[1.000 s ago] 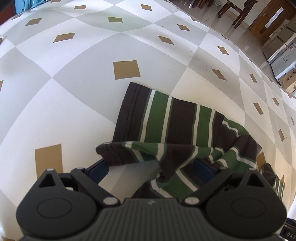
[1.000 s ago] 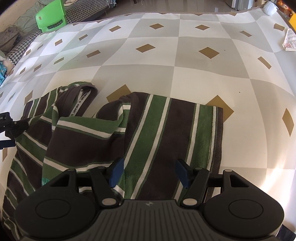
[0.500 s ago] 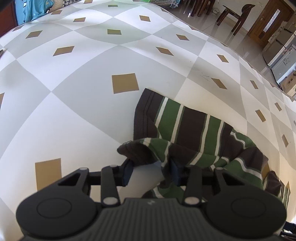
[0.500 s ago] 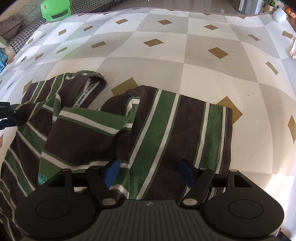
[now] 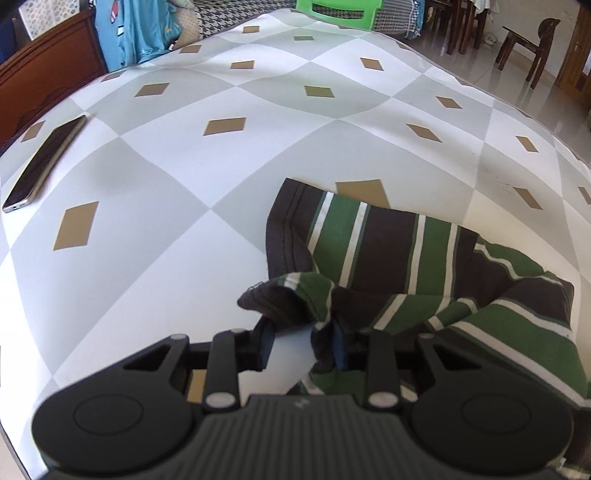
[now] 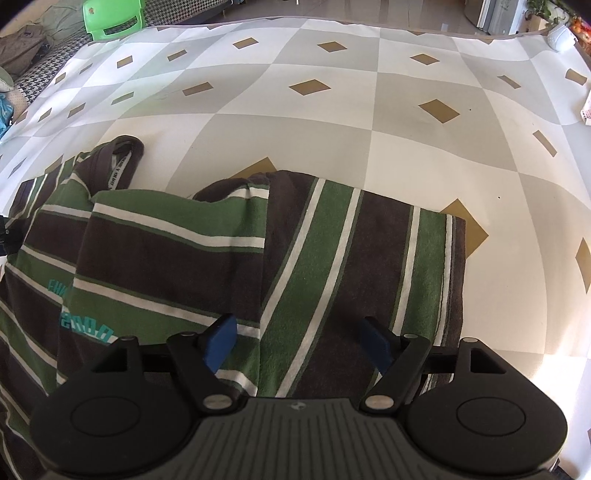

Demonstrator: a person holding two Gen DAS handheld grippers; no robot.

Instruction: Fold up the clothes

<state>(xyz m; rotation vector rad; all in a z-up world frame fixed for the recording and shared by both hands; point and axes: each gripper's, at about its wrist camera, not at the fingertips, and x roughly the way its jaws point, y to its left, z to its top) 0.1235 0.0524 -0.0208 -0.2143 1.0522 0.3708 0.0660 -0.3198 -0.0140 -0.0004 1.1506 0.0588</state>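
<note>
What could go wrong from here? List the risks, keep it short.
1. The left tool seems to pinch only a small bunched corner of the striped shirt; it may slip out when lifted.
2. The right tool hangs open over the shirt, holding nothing, so a pull from the left alone could drag the folded part askew.
3. A wide sweep might knock the phone.

Ahead of your jaws: counter (image 5: 155,258) under cloth of white and grey diamonds with tan lozenges. Phone (image 5: 44,162) lies far left of your left jaws, near counter edge. Beyond far edge: green plastic chair (image 5: 341,13), houndstooth sofa (image 5: 236,14), blue garment (image 5: 136,29) hanging, dark wood headboard (image 5: 51,70) at left. Up right of left jaws: wooden chair (image 5: 528,48) on glossy tiled floor (image 5: 517,85). Bright daylight on counter at right.
</note>
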